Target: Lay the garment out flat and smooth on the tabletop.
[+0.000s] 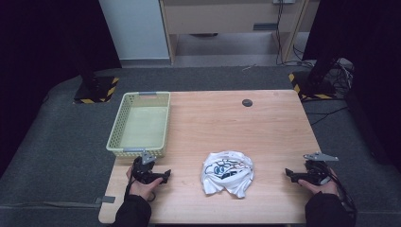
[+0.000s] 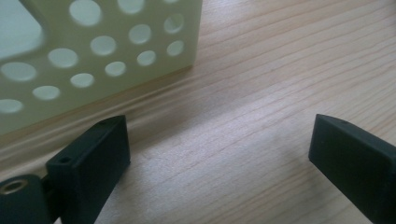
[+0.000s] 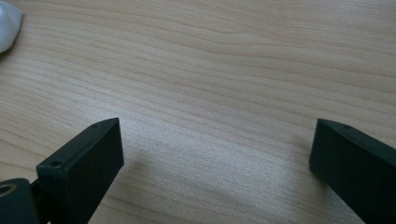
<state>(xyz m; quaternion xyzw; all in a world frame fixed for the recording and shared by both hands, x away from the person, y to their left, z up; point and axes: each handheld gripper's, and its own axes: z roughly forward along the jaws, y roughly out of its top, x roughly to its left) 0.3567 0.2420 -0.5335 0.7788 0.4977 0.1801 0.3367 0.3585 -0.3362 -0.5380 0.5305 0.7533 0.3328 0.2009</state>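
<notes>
A crumpled white T-shirt [image 1: 228, 173] with a black and blue print lies on the wooden table [image 1: 265, 127], near its front edge. My left gripper [image 1: 165, 176] rests on the table left of the shirt, held in a hand, jaws wide apart over bare wood [image 2: 219, 135]. Just beyond it stands the pale green perforated basket [image 1: 140, 124], whose wall [image 2: 93, 56] fills the upper left of the left gripper view. At the table's right front my right gripper [image 1: 289, 174] rests open, bare wood between its jaws [image 3: 217, 140]. A white edge of the shirt [image 3: 8, 29] shows at the top left there.
A small dark round disc [image 1: 247, 102] sits at the table's far edge. Dark grey floor surrounds the table, with black stands on hazard-striped bases [image 1: 97, 90] at both far corners and cables [image 1: 331, 80] at the right.
</notes>
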